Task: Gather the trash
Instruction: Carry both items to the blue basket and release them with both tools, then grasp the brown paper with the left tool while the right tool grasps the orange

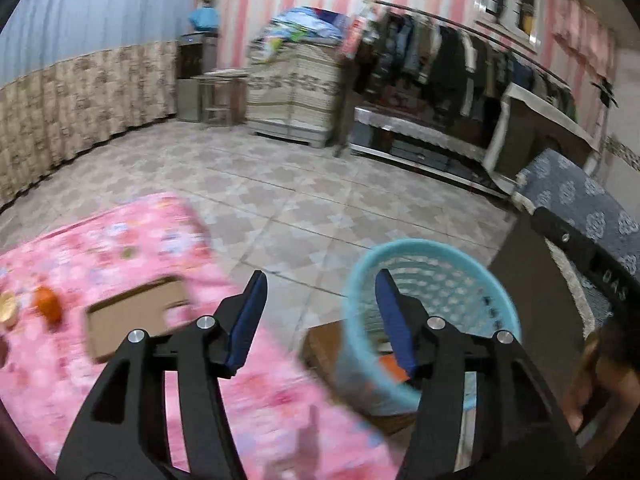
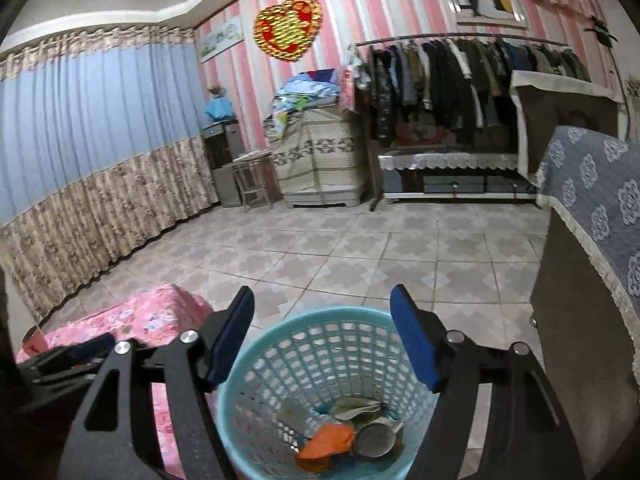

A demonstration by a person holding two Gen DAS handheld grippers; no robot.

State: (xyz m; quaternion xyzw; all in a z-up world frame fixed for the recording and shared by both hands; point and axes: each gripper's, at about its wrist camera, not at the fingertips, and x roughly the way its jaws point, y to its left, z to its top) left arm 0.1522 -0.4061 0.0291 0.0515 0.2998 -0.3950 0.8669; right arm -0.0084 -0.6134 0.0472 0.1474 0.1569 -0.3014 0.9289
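Both claws gape empty: right gripper (image 2: pixel 322 334) over the basket (image 2: pixel 256 364) at lower centre, left gripper (image 1: pixel 320 312) beside it. Risk: swinging toward the orange (image 1: pixel 47 304), lower left, the left could clip the rim and tip it.

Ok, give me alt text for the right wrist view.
The open right gripper hovers over a blue mesh bin holding orange scraps and other trash. To its left is a pink floral cloth, with the left gripper at the edge; beyond lie a tiled floor, curtains and a clothes rack.
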